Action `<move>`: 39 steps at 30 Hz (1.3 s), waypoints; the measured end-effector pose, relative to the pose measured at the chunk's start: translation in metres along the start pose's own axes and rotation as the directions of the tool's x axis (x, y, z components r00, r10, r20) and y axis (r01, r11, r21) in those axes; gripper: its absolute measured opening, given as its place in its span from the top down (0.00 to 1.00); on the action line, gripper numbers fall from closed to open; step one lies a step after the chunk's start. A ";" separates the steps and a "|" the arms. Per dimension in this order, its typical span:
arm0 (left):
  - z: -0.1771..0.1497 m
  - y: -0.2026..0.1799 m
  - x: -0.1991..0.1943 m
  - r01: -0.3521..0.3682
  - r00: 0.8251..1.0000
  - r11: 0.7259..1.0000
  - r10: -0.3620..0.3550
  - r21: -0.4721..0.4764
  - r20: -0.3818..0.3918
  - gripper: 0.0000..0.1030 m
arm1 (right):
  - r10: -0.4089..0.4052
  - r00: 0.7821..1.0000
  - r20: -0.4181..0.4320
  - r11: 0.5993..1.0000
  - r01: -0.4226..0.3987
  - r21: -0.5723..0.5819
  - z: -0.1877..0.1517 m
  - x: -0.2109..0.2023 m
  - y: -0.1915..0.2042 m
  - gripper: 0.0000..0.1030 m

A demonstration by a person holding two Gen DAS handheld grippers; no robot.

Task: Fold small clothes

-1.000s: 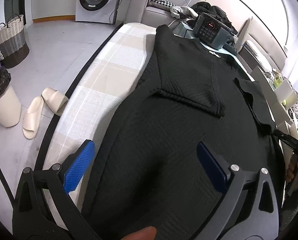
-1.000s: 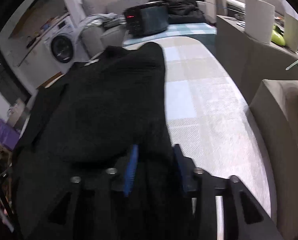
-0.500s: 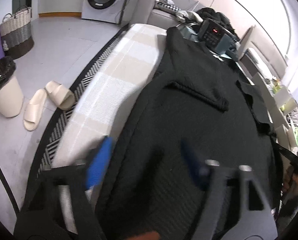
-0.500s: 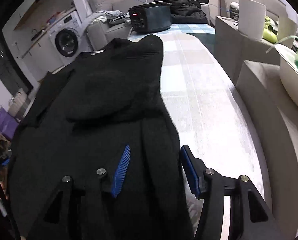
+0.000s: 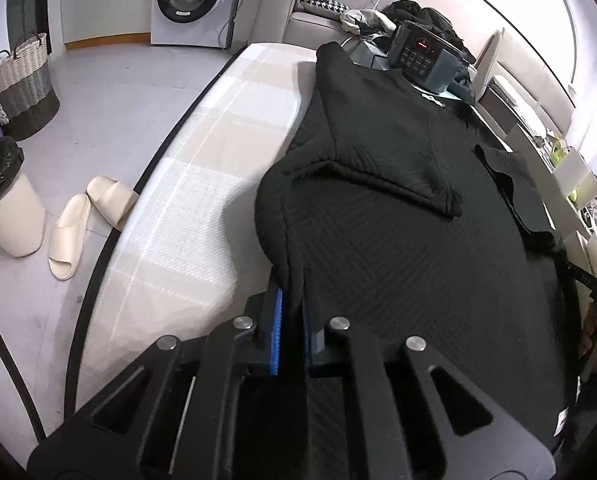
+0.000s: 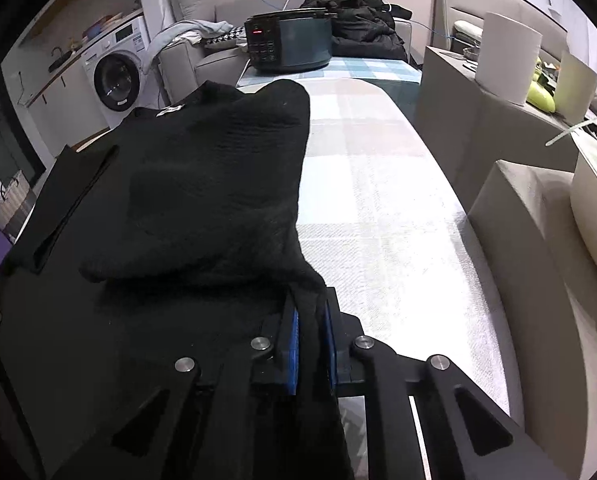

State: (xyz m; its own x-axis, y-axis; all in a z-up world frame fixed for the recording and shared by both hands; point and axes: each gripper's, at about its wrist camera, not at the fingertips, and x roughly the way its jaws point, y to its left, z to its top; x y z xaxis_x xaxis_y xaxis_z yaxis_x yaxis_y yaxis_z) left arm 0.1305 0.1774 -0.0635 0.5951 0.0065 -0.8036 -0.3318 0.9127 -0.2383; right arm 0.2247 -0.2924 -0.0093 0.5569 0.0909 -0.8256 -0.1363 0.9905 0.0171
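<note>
while the black knit sweater (image 5: 398,208) lies spread on the checked table (image 5: 218,152), the left gripper (image 5: 290,320) pinches its left edge. the right gripper (image 6: 310,344) is clamped on the opposite edge, both sleeves folded inward.

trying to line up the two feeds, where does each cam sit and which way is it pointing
Left wrist: on the left gripper, looking along its fingers over the black garment on the checked pad toward the washing machine; fingers shut on the garment's left edge; a hand shows at far right.
Right wrist: on the right gripper, facing the same way from the garment's right edge, fingers shut on it.
Shared: garment, pad, washing machine, black appliance.
</note>
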 end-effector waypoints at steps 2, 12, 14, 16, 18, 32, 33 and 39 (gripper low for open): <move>0.003 -0.003 0.004 -0.001 1.000 1.000 0.001 0.004 -0.004 0.95 | -0.013 1.000 0.006 1.000 0.013 0.002 0.003 0.002 -0.002 0.90; 0.009 -0.008 0.013 0.022 1.000 1.000 -0.022 -0.002 -0.011 0.95 | -0.035 0.999 0.006 0.998 0.035 0.048 0.019 0.014 -0.009 0.90; 0.006 -0.008 0.011 0.017 1.000 1.000 -0.017 0.007 -0.011 0.95 | -0.044 0.999 0.005 0.998 0.044 0.038 0.016 0.012 -0.007 0.90; 0.000 -0.006 0.009 0.014 1.000 1.000 -0.014 0.012 -0.007 0.95 | -0.037 0.999 0.003 0.999 0.037 0.029 0.013 0.011 -0.005 0.89; -0.003 -0.005 0.007 0.014 1.000 1.000 -0.014 0.011 -0.006 0.95 | -0.035 0.999 0.000 0.999 0.035 0.023 0.010 0.009 -0.005 0.85; -0.030 0.006 -0.037 -0.020 0.999 1.000 0.019 0.015 0.028 0.27 | 0.054 0.996 0.069 0.994 -0.060 0.087 -0.031 -0.068 -0.008 0.30; -0.033 0.007 -0.042 -0.021 0.999 1.000 0.021 0.010 0.032 0.22 | 0.055 0.995 0.078 0.994 -0.062 0.092 -0.035 -0.075 -0.008 0.23; -0.056 0.012 -0.065 -0.069 0.995 0.997 0.067 0.026 0.077 0.01 | 0.024 0.997 0.070 0.996 -0.030 0.085 -0.066 -0.097 -0.002 0.20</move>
State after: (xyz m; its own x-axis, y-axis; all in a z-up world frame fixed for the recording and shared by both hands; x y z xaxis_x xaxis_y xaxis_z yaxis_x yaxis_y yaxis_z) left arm 0.0472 0.1654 -0.0446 0.6260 0.0986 -0.7735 -0.3525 0.9206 -0.1680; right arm 0.1173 -0.3100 0.0337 0.6091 0.1214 -0.7838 -0.0826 0.9925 0.0896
